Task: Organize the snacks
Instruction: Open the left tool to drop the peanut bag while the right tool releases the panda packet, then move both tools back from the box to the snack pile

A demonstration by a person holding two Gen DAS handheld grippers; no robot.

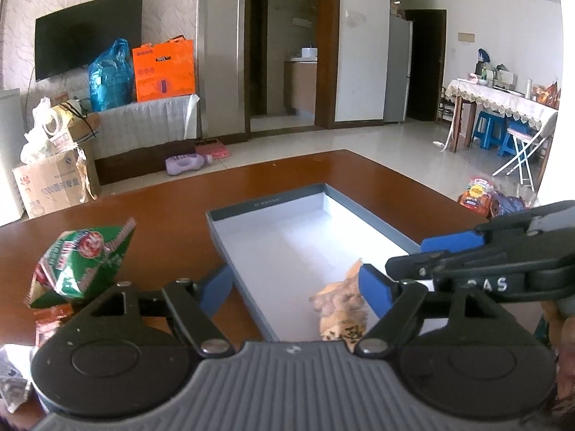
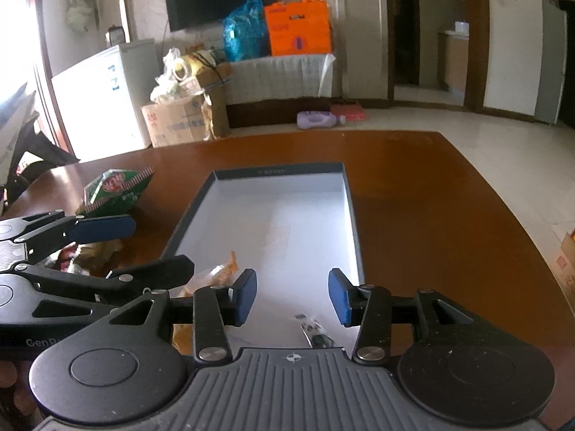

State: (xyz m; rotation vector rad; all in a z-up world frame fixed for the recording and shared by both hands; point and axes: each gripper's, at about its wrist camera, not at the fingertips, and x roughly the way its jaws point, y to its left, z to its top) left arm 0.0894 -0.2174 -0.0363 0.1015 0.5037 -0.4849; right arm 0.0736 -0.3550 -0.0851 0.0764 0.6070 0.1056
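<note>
A shallow grey box with a white floor [image 1: 305, 244] [image 2: 280, 215] lies on the brown table. A clear bag of orange snacks [image 1: 341, 305] [image 2: 222, 269] lies in its near corner. A green snack packet [image 1: 82, 262] [image 2: 115, 190] sits left of the box, with a red packet [image 1: 50, 323] nearer. My left gripper [image 1: 296, 287] is open over the box's near end, the orange bag just inside its right finger. My right gripper [image 2: 293, 296] is open and empty above the box's near end. A small dark wrapper [image 2: 316, 334] lies below it.
The table edge [image 1: 395, 176] falls off to a tiled floor on the right, where snack bags [image 1: 478, 194] lie. Crumpled wrappers [image 1: 14, 377] lie at the table's near left. Cardboard boxes [image 2: 179, 122] and a purple bottle [image 2: 316, 119] stand beyond the far edge.
</note>
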